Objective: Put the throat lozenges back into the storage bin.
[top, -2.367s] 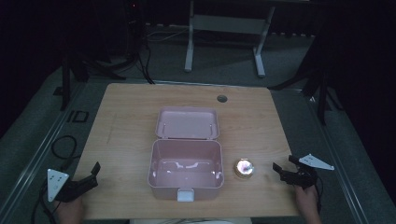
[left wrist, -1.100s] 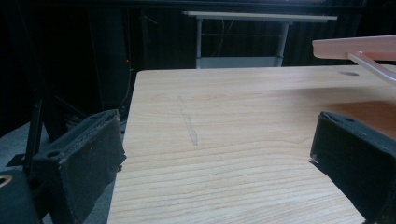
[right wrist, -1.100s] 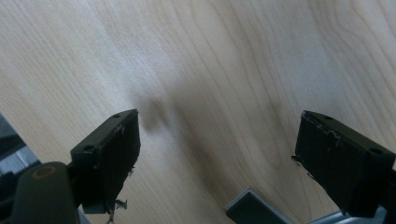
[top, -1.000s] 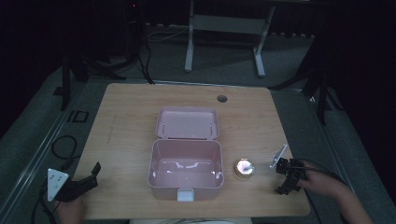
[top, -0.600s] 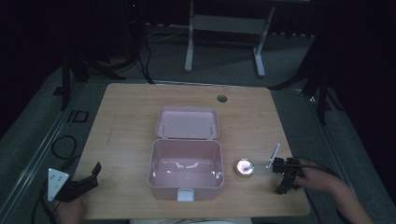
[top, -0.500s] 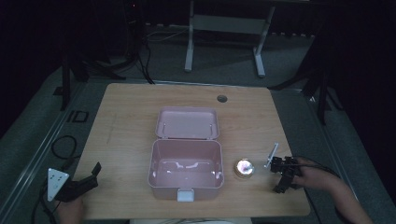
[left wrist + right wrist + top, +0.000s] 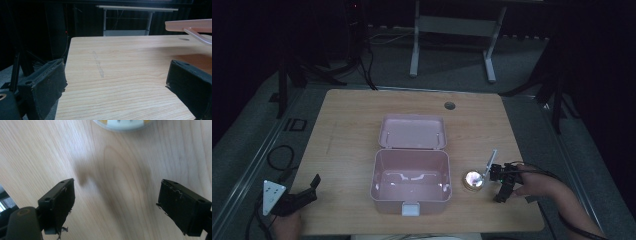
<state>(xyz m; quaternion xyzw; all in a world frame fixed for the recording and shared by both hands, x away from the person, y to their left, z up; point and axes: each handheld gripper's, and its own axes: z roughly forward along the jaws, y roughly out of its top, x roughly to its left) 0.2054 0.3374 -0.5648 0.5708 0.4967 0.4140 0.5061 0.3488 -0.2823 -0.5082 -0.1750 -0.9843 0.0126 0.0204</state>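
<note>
A pink plastic box (image 7: 411, 183) stands open in the middle of the wooden table (image 7: 352, 125), its lid (image 7: 413, 132) laid back flat behind it. Just right of the box lies a small round shiny object (image 7: 473, 180). My right gripper (image 7: 498, 184) is turned on its side right of that object, open and a little apart from it. In the right gripper view the round object (image 7: 122, 124) sits at the top edge, beyond my open right gripper (image 7: 117, 197). My left gripper (image 7: 310, 191) rests open at the table's front left corner, with bare wood between its jaws (image 7: 116, 80).
The box lid's edge (image 7: 190, 25) juts in at the upper right of the left gripper view. A round cable hole (image 7: 449, 105) sits near the table's far edge. White desk legs (image 7: 414, 45) and cables stand on the dark floor behind.
My right gripper has moved left from the table's right edge toward the round object and rolled onto its side. The left gripper has stayed put.
</note>
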